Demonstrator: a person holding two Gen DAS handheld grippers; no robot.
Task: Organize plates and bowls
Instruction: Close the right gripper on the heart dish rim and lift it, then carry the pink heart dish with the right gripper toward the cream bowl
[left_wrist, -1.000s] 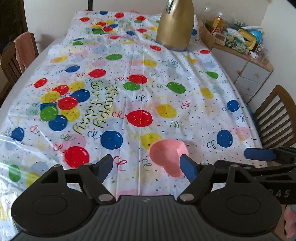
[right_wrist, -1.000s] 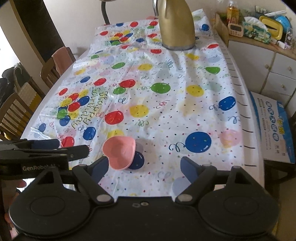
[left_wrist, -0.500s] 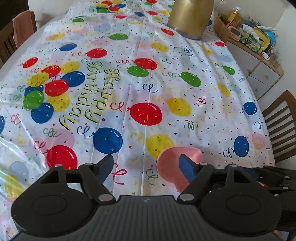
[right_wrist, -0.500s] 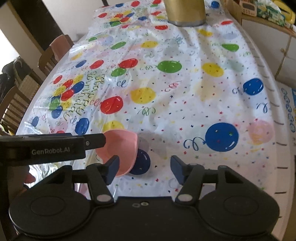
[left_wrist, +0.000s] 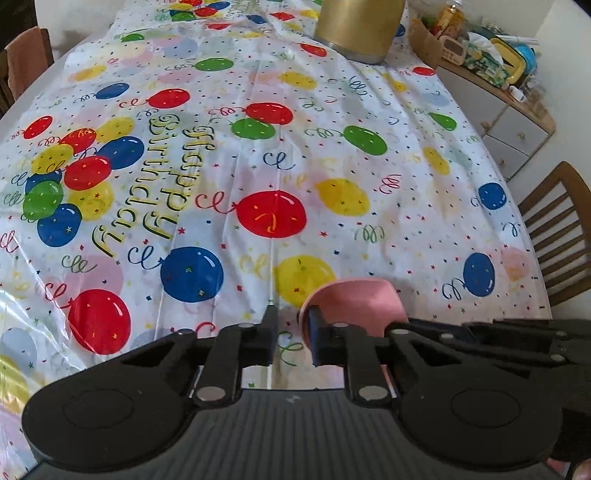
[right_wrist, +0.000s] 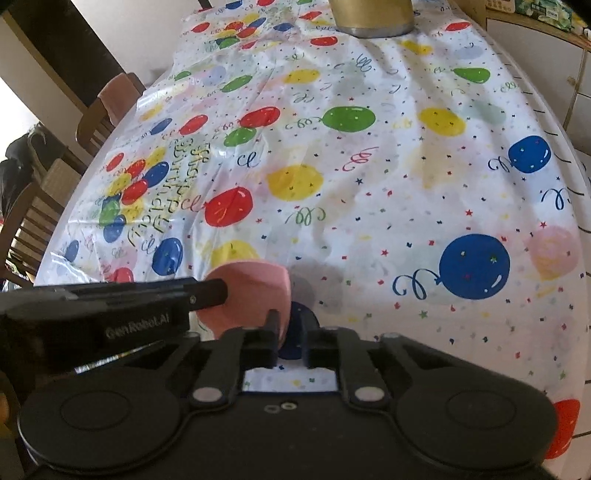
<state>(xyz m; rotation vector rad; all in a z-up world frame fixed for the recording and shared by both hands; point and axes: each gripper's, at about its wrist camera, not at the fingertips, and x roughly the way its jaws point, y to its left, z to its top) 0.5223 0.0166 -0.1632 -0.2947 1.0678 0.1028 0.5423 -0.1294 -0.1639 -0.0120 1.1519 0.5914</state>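
One pink bowl sits at six o'clock on one bench. Two tools are present: the left tool and the right tool. One gold vessel stands at twelve o'clock. Three wooden chairs show across both views.

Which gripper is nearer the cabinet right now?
Right. The right gripper has just closed on the bowl rim facing the cabinet; the left gripper has just closed on the opposite rim, farther from it.

Soft daylight, slight blur, fisheye edges
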